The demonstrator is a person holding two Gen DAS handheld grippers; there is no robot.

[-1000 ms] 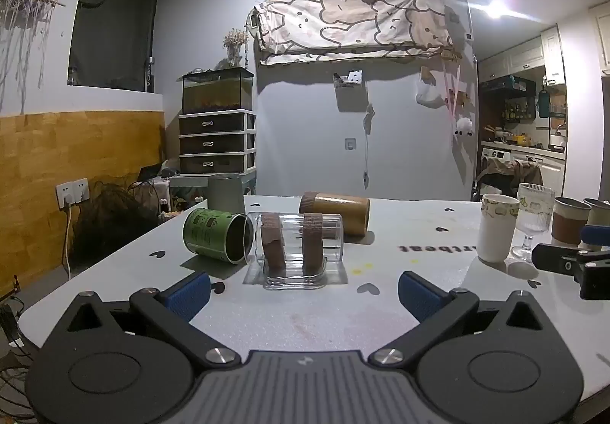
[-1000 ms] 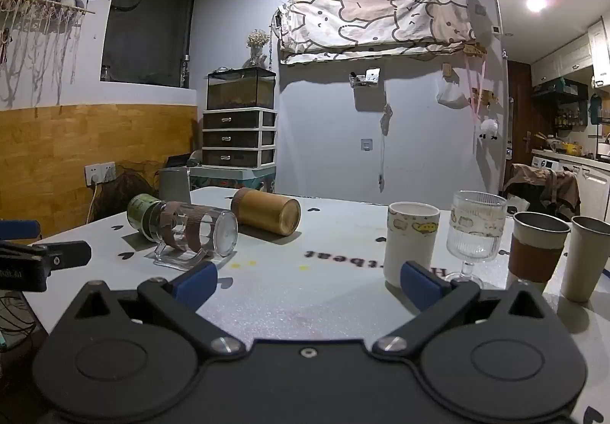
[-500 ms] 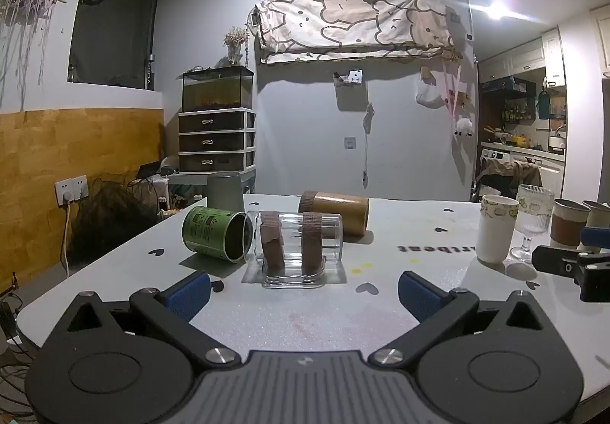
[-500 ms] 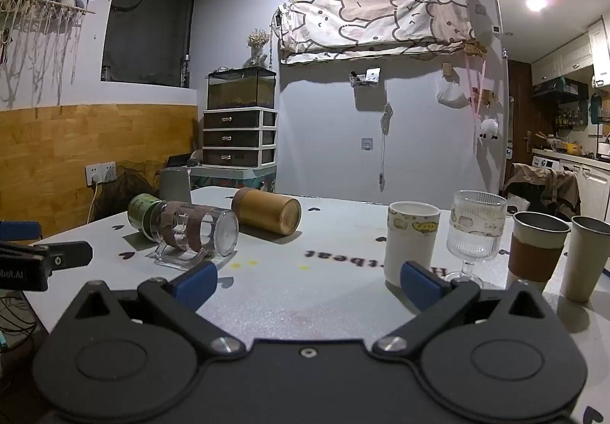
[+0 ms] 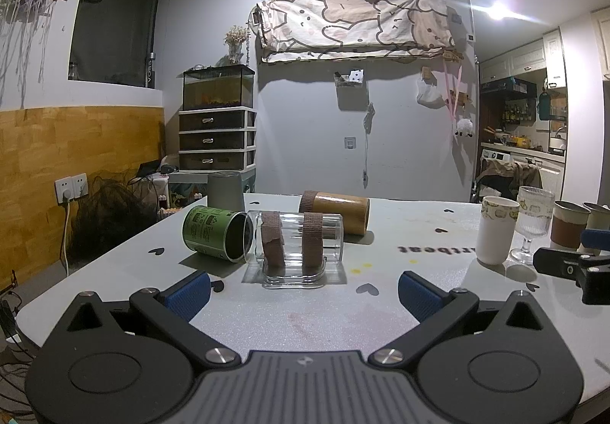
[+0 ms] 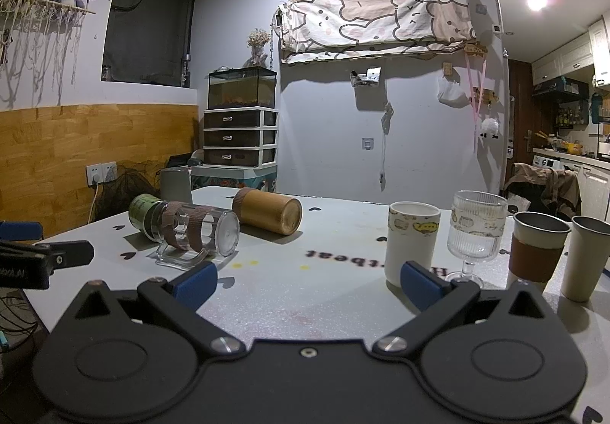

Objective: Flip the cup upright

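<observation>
A clear glass cup (image 5: 301, 245) with two brown bands and a handle lies on its side on the white table (image 5: 305, 321), straight ahead of my left gripper (image 5: 304, 296). It also shows in the right wrist view (image 6: 194, 235). A green cup (image 5: 215, 233) and a tan bamboo cup (image 5: 337, 216) also lie on their sides beside it. A grey cup (image 5: 225, 191) stands upside down behind them. My left gripper is open and empty, short of the glass cup. My right gripper (image 6: 309, 281) is open and empty, nearer the upright cups.
Upright at the right stand a white mug (image 6: 411, 243), a ribbed stem glass (image 6: 476, 233), a brown-sleeved cup (image 6: 537, 247) and a beige cup (image 6: 583, 258). The table's left edge (image 5: 87, 271) drops off toward a wooden wall and cables.
</observation>
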